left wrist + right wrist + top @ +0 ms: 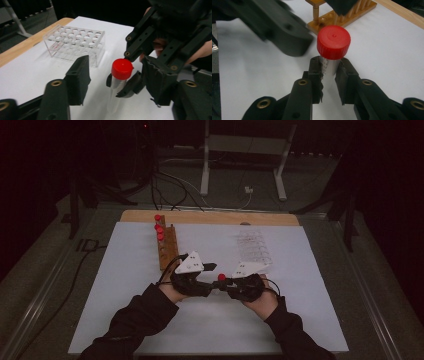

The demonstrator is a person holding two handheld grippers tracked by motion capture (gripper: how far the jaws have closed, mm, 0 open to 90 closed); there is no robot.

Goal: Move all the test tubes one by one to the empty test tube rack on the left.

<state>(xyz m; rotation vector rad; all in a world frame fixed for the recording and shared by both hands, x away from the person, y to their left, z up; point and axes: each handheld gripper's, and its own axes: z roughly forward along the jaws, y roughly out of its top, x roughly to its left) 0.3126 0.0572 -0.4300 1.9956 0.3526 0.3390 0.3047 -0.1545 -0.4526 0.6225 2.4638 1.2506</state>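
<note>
Reading from left to right in the high view, we first see the wooden rack (167,247) with its few red-capped tubes, standing just beyond and to the left of the left gripper (210,268). We hold that gripper with its jaws parted; in the left gripper view they stand on either side of the red cap (122,68) with a clear gap on the near side, so they are not yet clenched on anything. The tube (329,65) stands upright between our two hands, its long axis vertical, its cap topmost. It lies straight ahead of the left jaws, at cap height, and the left hand is the free one to take it. Our right gripper (329,75) grasps the tube just below the cap, both pads pressed against its clear body, as the right gripper view shows. We judge that the coming move turns on the cap sitting squarely between the left jaws, so that they can close on it from the sides. Farthest right, beyond the right gripper, stands the clear plastic rack (254,247) on the white surface (120,285).
</note>
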